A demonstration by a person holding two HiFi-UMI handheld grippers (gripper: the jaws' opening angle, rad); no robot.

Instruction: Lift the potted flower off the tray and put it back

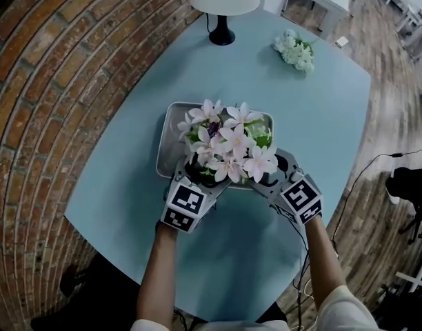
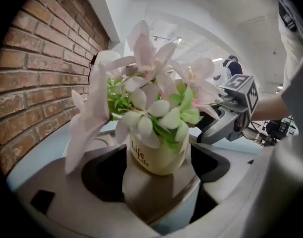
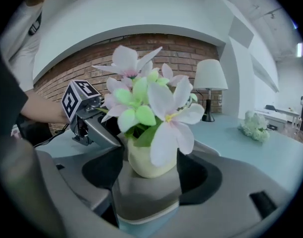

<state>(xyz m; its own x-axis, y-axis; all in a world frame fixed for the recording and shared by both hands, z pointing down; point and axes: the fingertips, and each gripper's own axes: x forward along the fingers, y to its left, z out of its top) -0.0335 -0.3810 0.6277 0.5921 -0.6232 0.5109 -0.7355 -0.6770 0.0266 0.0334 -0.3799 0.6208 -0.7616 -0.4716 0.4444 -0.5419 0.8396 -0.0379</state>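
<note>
Potted flower [image 1: 228, 143] sitting on tray [image 1: 167, 140], mid-table [image 1: 321, 116]. Left tongs [image 1: 199, 178], right tongs [image 1: 272, 176] reaching in from near edge, both standing wide apart, each bracketing pot, not clamping.

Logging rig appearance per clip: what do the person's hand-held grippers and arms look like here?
The left hand-held gripper and right hand-held gripper are matte grey plastic with dark recessed jaw pockets. Each bears a white cube with black square markers, left cube and right cube. White short sleeves; a thin dark cable runs beside the right forearm.
</note>
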